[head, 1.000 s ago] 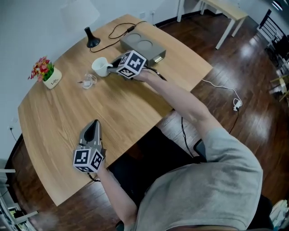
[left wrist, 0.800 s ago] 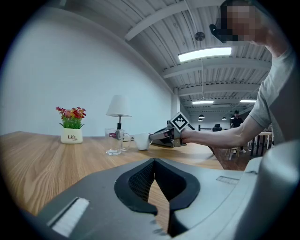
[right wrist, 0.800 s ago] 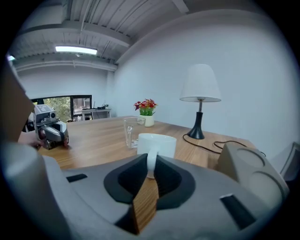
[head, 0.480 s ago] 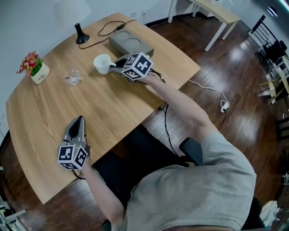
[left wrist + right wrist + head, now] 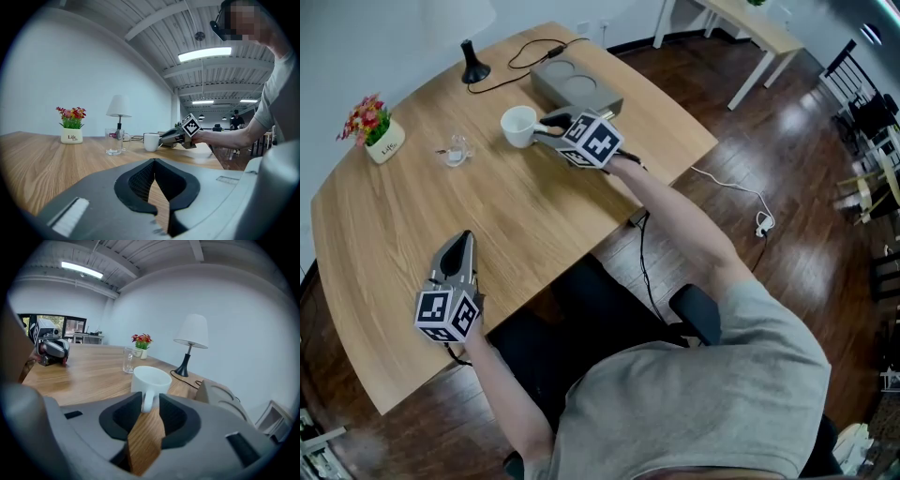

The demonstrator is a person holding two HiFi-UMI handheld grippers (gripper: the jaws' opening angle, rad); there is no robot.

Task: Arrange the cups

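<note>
A white mug (image 5: 517,125) stands upright on the wooden table (image 5: 534,216), just in front of the grey box. My right gripper (image 5: 546,127) reaches it from the right. Its jaws have just been opening and now stand apart either side of the mug's handle (image 5: 147,401) without pressing it. A clear glass cup (image 5: 457,150) stands further left, apart from the mug. My left gripper (image 5: 464,242) rests near the table's front edge, shut with nothing in it. In the left gripper view, the glass (image 5: 114,140) and mug (image 5: 151,141) stand far ahead.
A grey box (image 5: 577,87) with two round recesses sits right behind the mug, with a black cable (image 5: 520,64) running to it. A white table lamp (image 5: 190,341) and a small flower pot (image 5: 375,131) stand at the back left. The table edge curves close beside my right arm.
My right gripper carried the mug away from the glass toward the grey box, then spread its jaws off the handle. The left gripper stayed put.
</note>
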